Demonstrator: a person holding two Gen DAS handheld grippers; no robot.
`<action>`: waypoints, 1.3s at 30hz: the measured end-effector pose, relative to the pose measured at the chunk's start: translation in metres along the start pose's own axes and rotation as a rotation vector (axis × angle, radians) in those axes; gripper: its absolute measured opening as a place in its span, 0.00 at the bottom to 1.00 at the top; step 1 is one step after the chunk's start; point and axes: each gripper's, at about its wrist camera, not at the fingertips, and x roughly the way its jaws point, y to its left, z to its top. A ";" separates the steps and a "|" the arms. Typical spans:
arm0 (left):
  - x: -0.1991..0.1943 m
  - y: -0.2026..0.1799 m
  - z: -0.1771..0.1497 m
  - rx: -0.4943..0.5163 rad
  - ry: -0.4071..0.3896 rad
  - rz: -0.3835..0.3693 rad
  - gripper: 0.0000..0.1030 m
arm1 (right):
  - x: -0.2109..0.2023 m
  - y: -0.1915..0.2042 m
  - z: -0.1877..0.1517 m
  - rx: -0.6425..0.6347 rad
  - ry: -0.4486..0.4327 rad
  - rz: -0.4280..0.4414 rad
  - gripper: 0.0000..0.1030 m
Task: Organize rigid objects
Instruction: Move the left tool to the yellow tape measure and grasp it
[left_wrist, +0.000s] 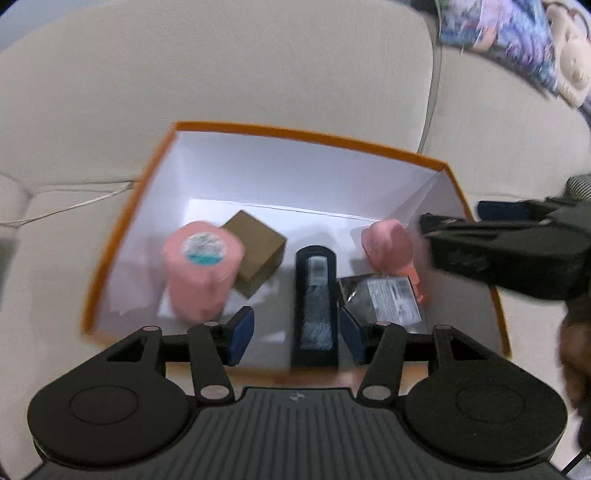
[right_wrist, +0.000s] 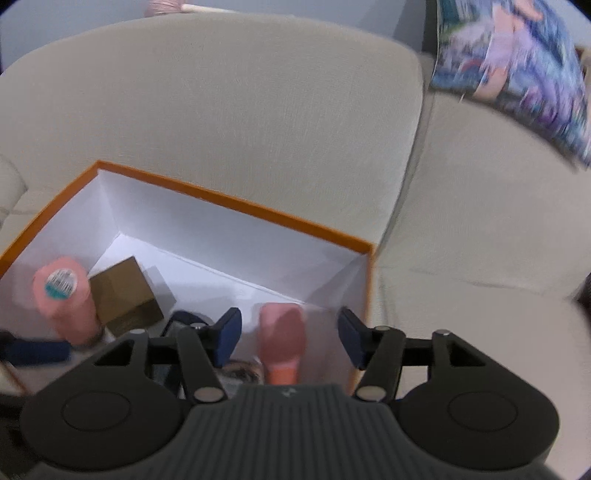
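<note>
Nearest in the left wrist view, the left gripper (left_wrist: 296, 334) hangs over the near edge of the orange-rimmed box (left_wrist: 314, 138), its jaws parted with a clear gap on either side of the long black case (left_wrist: 316, 306) that lies below and between them; the pads press on nothing. In the right wrist view the right gripper (right_wrist: 290, 338) likewise stands partly open above the pink scoop-shaped object (right_wrist: 282, 341), whose orange handle points toward the camera; it holds nothing either.

Further into the box, a silver foil packet (left_wrist: 384, 302) lies just beside the black case. A pink cylinder (left_wrist: 203, 269) stands upright at the left, touching or nearly touching a small brown carton (left_wrist: 258, 251) behind it. The far half of the white box floor is bare.

Beyond, the box rests on a beige sofa (left_wrist: 258, 74), with a patterned cushion (left_wrist: 517, 40) at the far right.

Judging by this, five items are already boxed and both jaws look to have let go. No loose object shows on the sofa, so little may remain, though blur limits certainty.
</note>
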 end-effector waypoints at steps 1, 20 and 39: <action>-0.010 0.004 -0.006 -0.004 -0.016 -0.014 0.63 | -0.011 -0.002 -0.001 -0.007 -0.004 -0.007 0.58; -0.084 0.028 -0.148 0.009 0.025 -0.120 0.79 | -0.169 0.003 -0.095 0.181 0.094 0.139 0.71; 0.013 0.011 -0.152 0.039 0.202 -0.027 0.74 | -0.130 -0.045 -0.139 0.322 0.195 0.151 0.75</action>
